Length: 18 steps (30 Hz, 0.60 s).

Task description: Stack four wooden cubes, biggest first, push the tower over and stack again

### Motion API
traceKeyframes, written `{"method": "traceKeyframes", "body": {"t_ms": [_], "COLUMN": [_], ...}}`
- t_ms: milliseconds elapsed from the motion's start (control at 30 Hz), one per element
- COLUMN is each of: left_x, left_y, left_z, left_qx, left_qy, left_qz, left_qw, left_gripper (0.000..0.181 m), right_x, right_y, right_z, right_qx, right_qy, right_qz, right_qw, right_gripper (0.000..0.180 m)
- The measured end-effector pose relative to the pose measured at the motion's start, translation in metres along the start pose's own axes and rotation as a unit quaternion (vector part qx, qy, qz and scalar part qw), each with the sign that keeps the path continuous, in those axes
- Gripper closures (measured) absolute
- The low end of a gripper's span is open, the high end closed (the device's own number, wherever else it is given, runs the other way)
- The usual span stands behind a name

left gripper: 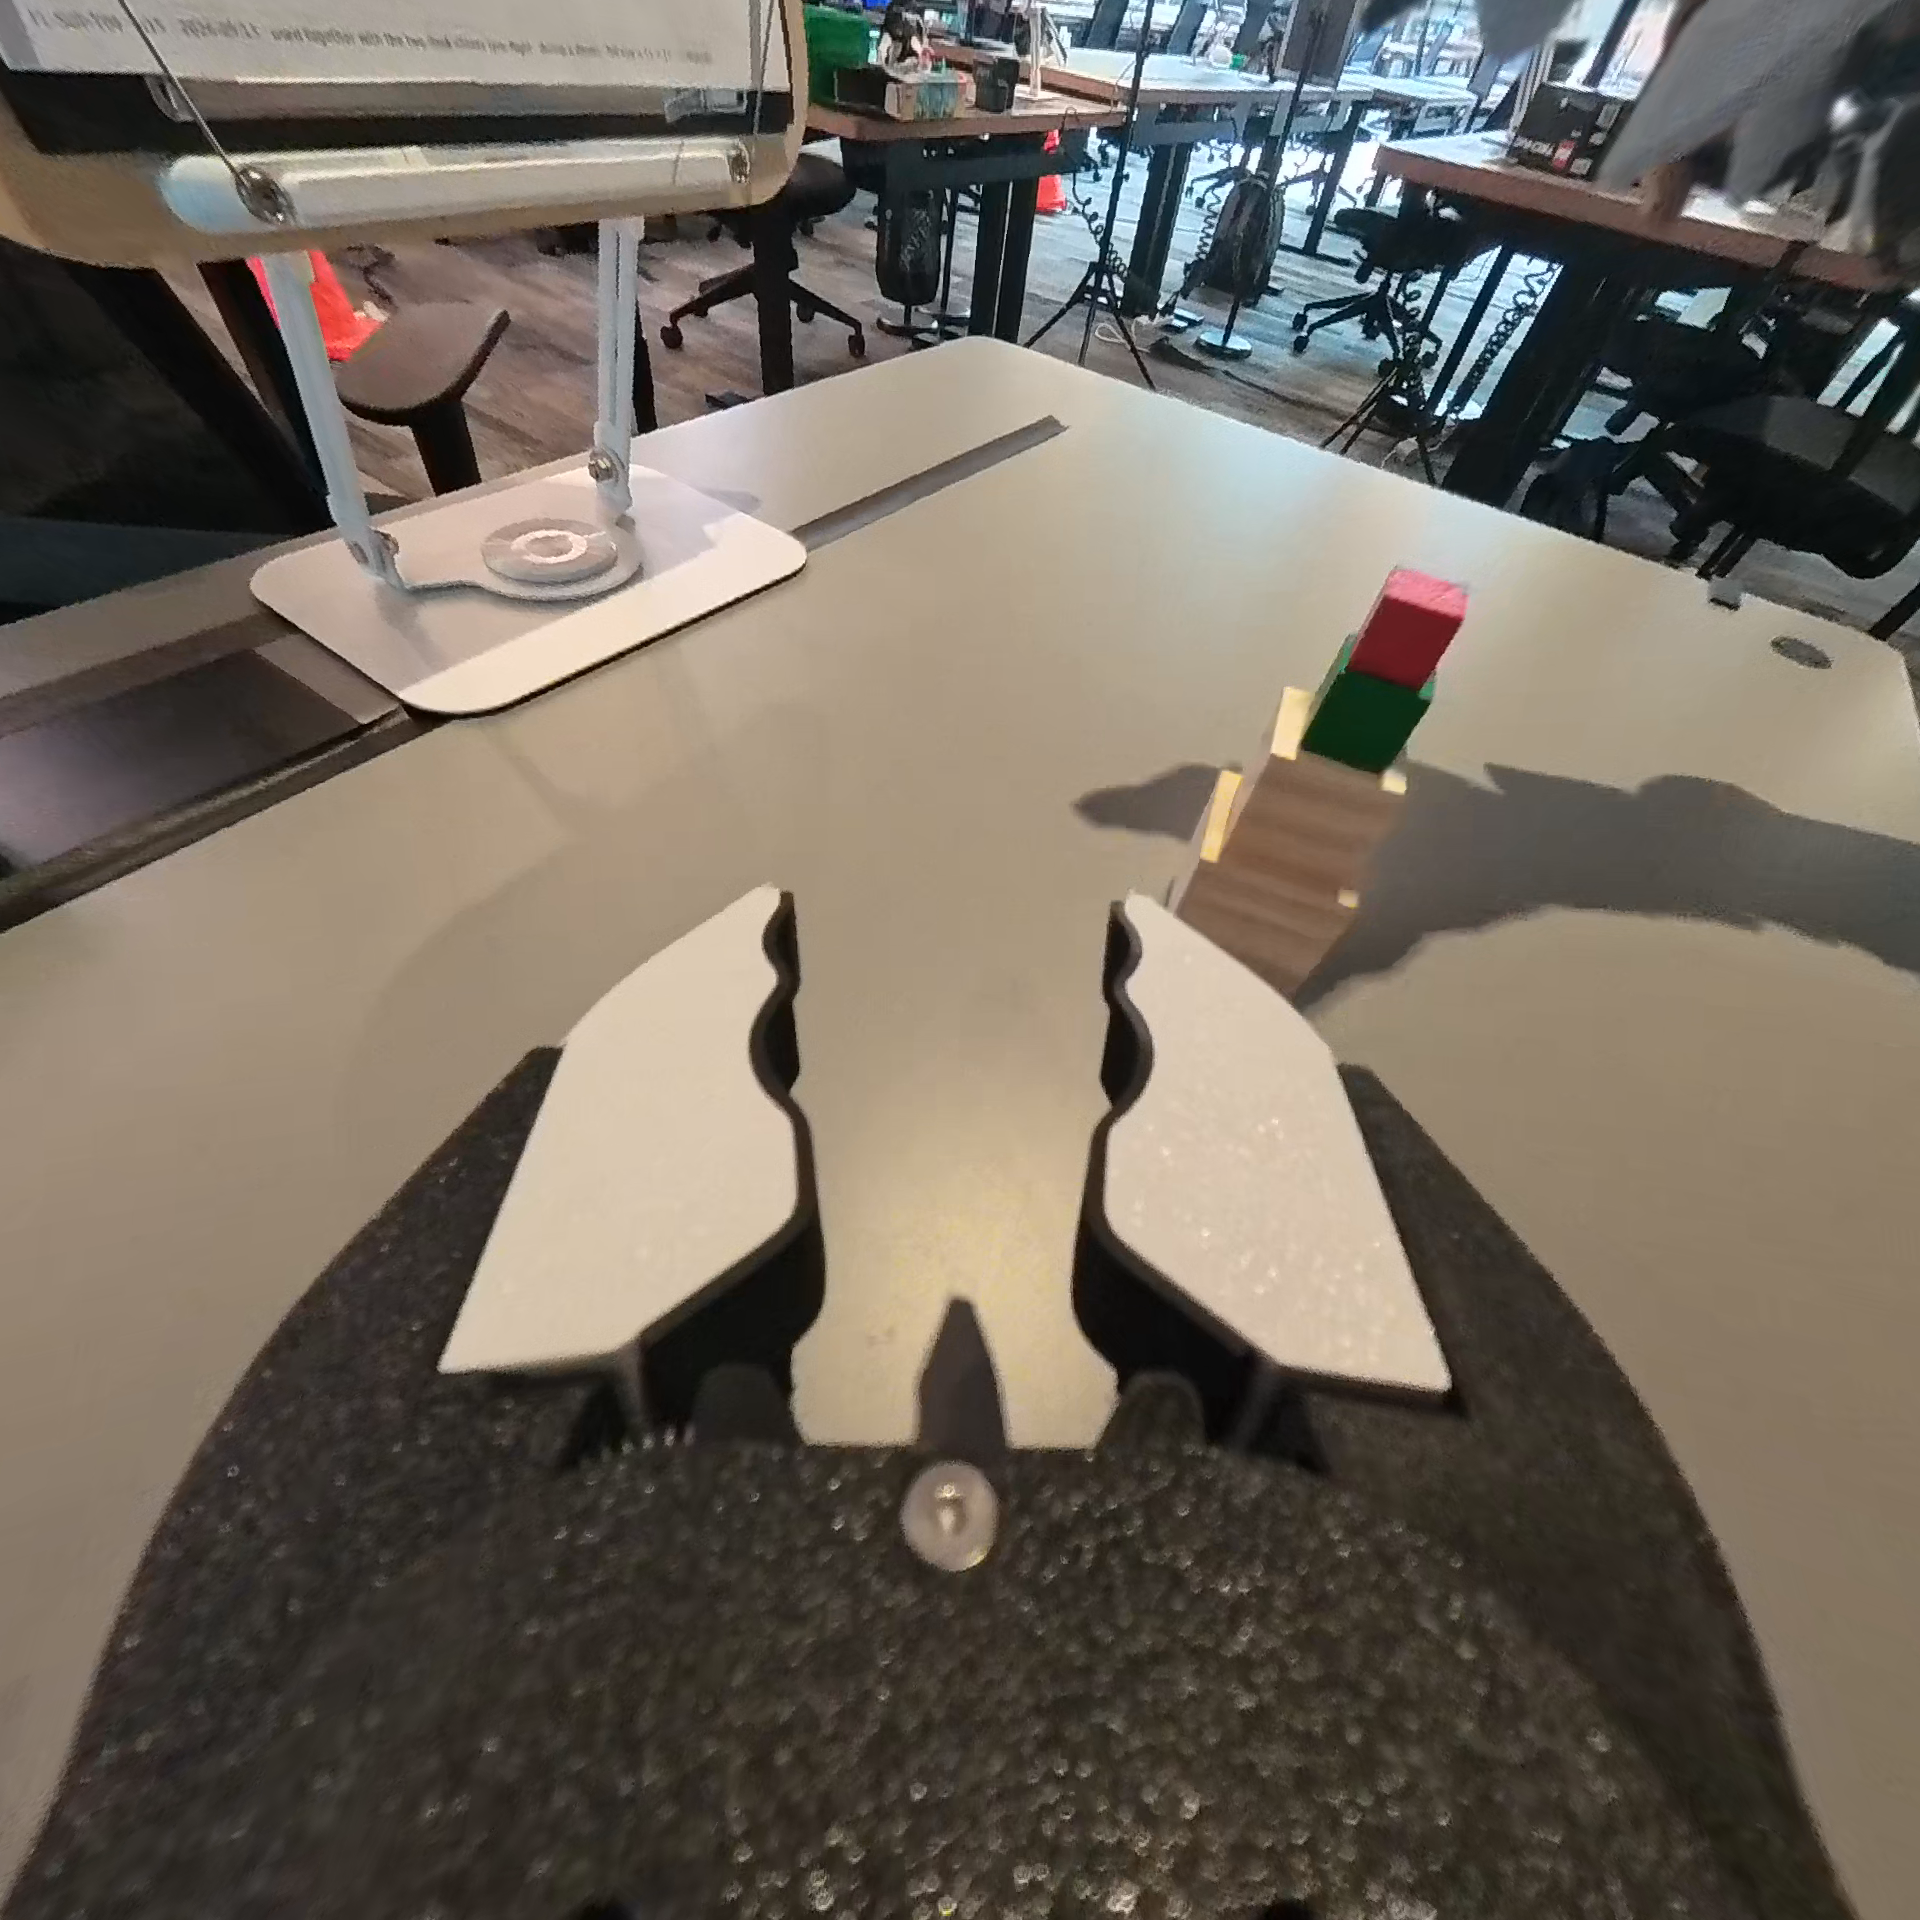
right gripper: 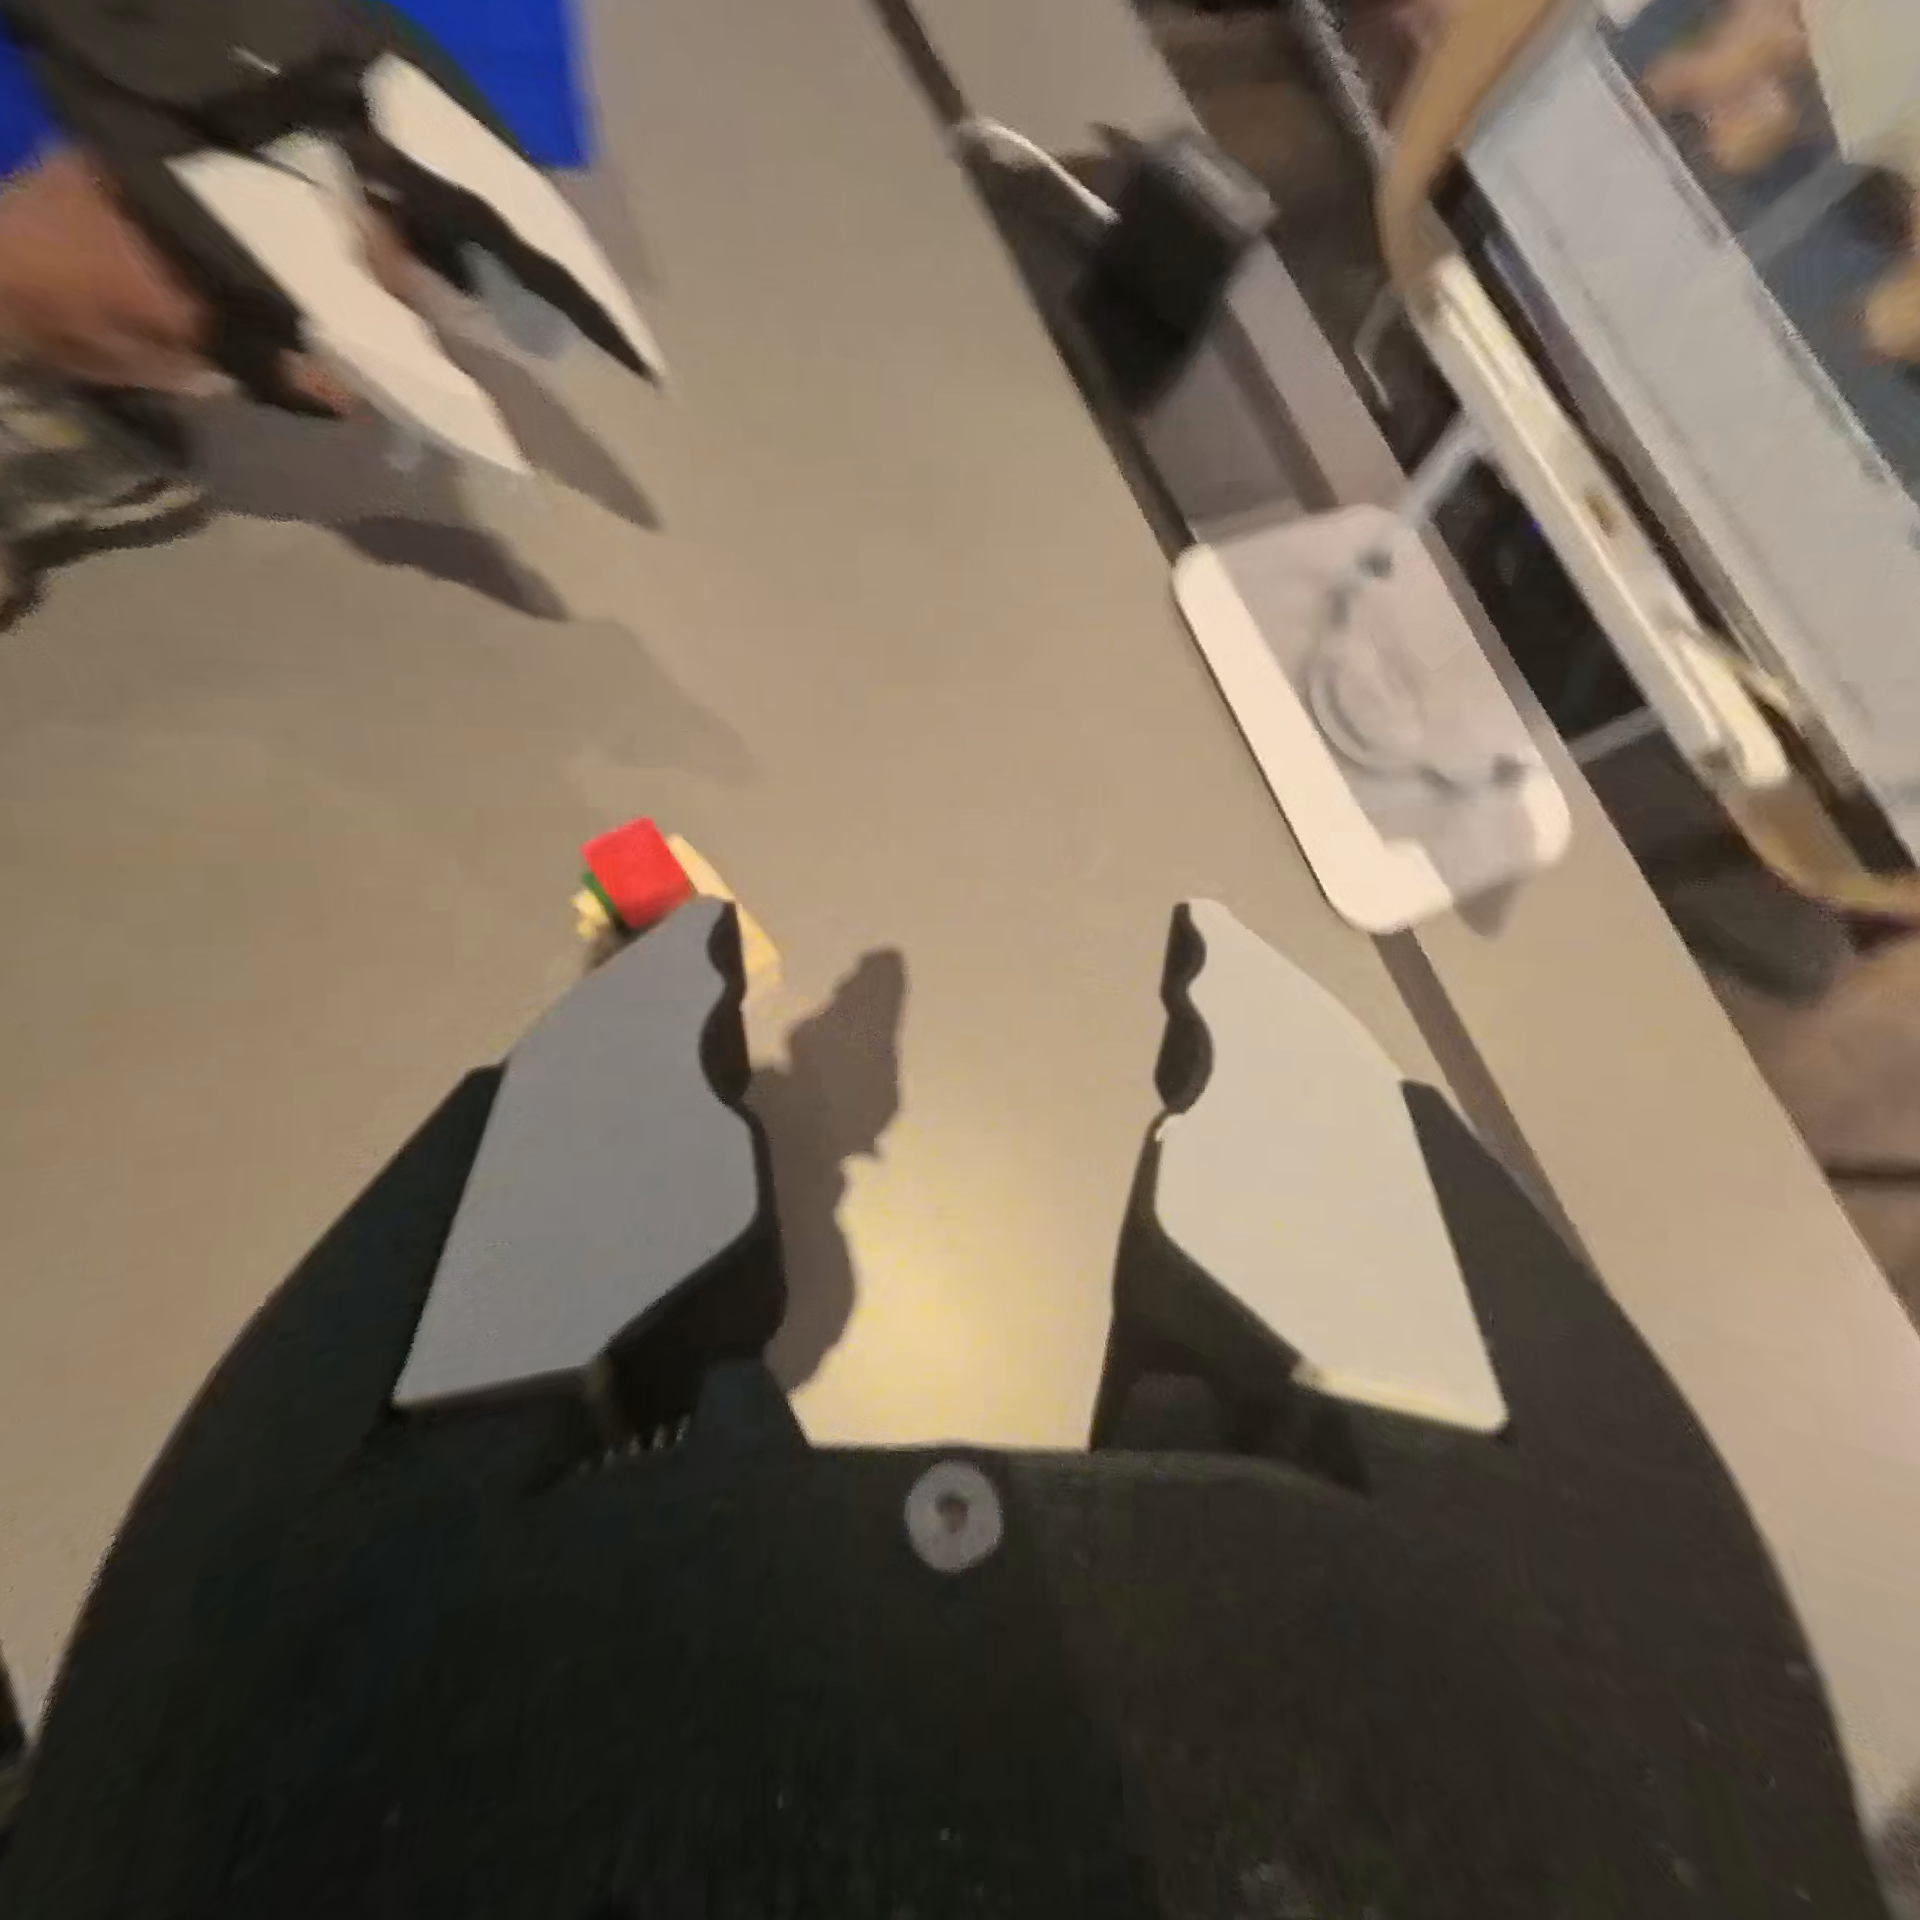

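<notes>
A tower of four wooden cubes stands on the grey table (left gripper: 935,727). From the bottom: a large plain cube (left gripper: 1270,914), a smaller plain cube (left gripper: 1314,816), a green cube (left gripper: 1363,719) and a red cube (left gripper: 1411,628) on top. My left gripper (left gripper: 951,920) is open and empty, low over the table, just left of the tower's base. My right gripper (right gripper: 956,920) is open and empty, high above the table. In the right wrist view the red cube (right gripper: 636,871) shows from above, the lower cubes partly hidden by my left finger (right gripper: 623,1132). The left gripper (right gripper: 582,405) shows blurred at upper left.
A monitor stand with a white base plate (left gripper: 530,592) sits at the table's far left; it also shows in the right wrist view (right gripper: 1371,717). A cable slot (left gripper: 935,478) runs along the table's back. Office desks and chairs fill the room beyond. Measured from the fingertips, the red cube (right gripper: 636,871) is 8 centimetres or so from the right gripper and 15 centimetres from the left. My left wrist view (left gripper: 1424,592) looks at it from another angle.
</notes>
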State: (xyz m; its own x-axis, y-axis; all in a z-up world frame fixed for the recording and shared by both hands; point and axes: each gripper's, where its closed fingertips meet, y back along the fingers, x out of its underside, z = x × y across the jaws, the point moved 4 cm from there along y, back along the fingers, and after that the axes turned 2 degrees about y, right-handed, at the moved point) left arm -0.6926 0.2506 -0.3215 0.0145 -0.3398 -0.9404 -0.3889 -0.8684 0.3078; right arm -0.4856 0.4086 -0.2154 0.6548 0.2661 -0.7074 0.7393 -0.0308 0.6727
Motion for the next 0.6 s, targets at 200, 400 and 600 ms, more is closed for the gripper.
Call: {"method": "traceKeyframes", "body": {"t_ms": [200, 400, 600], "left_x": [-0.008, -0.015, -0.003], "left_y": [0.010, 0.052, 0.092], "left_z": [-0.011, -0.037, -0.064], "left_qx": [-0.003, -0.024, -0.030], "left_qy": [0.000, 0.008, 0.029], "left_qz": [-0.013, -0.029, -0.030], "left_qw": [1.000, 0.999, 0.999], "left_gripper": [0.121, 0.121, 0.119], "right_x": [0.077, 0.111, 0.094], "right_y": [-0.005, -0.037, -0.067], "right_z": [0.006, 0.037, 0.058], "right_qx": [0.049, -0.002, -0.013], "right_qy": [-0.208, -0.354, -0.364], "right_qz": [0.104, 0.167, 0.192], "right_qw": [0.971, 0.920, 0.911], "right_gripper": [0.180, 0.180, 0.180]}}
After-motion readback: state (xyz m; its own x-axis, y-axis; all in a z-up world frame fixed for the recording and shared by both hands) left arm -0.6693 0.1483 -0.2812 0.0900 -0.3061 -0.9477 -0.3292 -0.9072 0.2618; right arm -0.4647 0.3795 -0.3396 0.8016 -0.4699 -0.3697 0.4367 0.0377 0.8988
